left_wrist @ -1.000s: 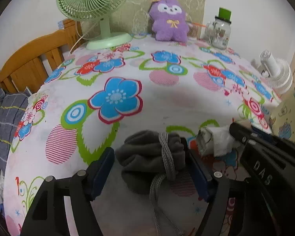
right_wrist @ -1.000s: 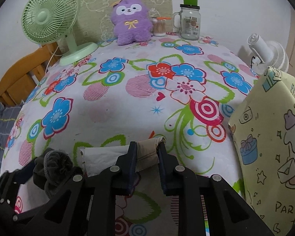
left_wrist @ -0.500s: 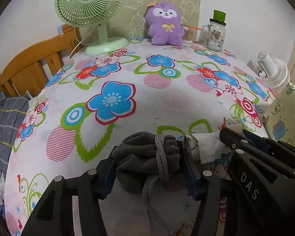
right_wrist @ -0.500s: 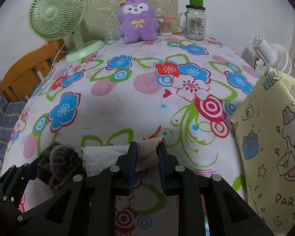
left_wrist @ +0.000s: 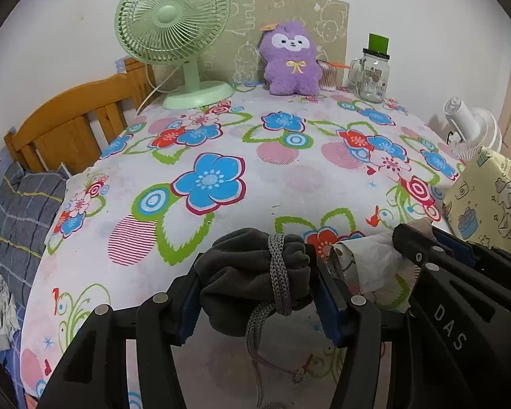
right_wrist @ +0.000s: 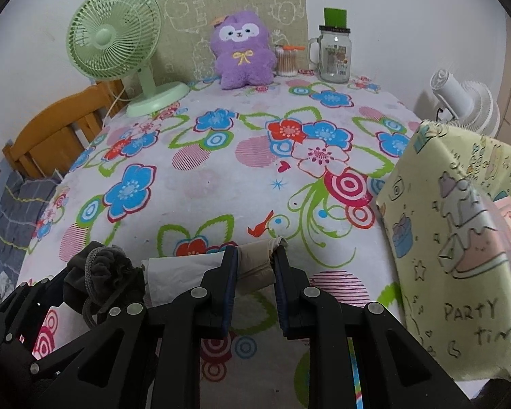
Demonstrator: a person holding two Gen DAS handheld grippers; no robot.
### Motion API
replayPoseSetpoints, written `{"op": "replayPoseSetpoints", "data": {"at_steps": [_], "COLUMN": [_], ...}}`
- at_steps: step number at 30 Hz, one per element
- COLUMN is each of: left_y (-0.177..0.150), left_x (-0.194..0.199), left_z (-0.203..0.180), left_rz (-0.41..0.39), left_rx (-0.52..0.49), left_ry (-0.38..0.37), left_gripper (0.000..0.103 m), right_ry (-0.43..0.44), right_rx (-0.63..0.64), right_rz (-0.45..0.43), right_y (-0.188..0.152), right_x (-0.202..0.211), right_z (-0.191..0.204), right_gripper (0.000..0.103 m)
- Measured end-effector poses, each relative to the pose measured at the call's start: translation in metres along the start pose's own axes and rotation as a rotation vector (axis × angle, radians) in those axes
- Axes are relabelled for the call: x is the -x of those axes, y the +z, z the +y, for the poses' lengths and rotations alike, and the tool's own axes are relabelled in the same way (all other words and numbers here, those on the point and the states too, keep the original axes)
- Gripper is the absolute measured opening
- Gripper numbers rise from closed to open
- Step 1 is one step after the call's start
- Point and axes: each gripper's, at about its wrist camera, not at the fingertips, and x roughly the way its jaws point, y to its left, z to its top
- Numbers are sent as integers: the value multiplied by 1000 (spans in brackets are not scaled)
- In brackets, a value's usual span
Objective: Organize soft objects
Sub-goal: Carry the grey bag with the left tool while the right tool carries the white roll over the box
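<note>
— What's the left gripper [left_wrist: 255,272] got?

— A dark grey fleece bundle [left_wrist: 252,272], soft and bunched, with a grey knitted cord [left_wrist: 277,272] wound round its middle. Both blue-padded fingers [left_wrist: 325,293] press into its sides, so it is clamped. The loose end of the cord trails down toward the floral tablecloth [left_wrist: 221,129].

— And the other one?

— The right gripper [right_wrist: 254,266] is pinched on a beige rolled cloth [right_wrist: 255,264]. The jaws stand close together with the roll squeezed between them; its tip pokes out past the fingertips. Just to the left of that roll, touching it, there's white crumpled paper or fabric [right_wrist: 180,272]; I can't tell which.

— Where are the two relative to each other?

— Side by side at the near edge of the table, the grey bundle on the left, the beige roll right beside it.

— Anything else on the table?

— At the far end, a purple plush toy [right_wrist: 243,51] sits upright against a patterned board. A green desk fan [right_wrist: 115,47] stands to its left, a glass mug jar with a green lid [right_wrist: 334,51] to its right, with a small container of cotton swabs [right_wrist: 286,61] between plush and jar. On the right edge there's a yellow bag printed with cartoon drawings [right_wrist: 460,255], and a white fan [right_wrist: 466,102] behind it.
</note>
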Motion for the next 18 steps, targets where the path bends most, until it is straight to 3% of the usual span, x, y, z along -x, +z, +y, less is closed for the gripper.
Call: {"op": "replayPoseSetpoints", "data": {"at_steps": [18], "left_y": [6], "left_x": [59], "left_z": [-12], "left_rz": [-94], "left_rx": [20], "left_ry": [-7], "left_gripper": [59], "right_ry": [18], "right_rx": [29], "right_rz": [-108], "right_y": [4], "right_x": [67], "right_z": [-4], "right_gripper": [23]}}
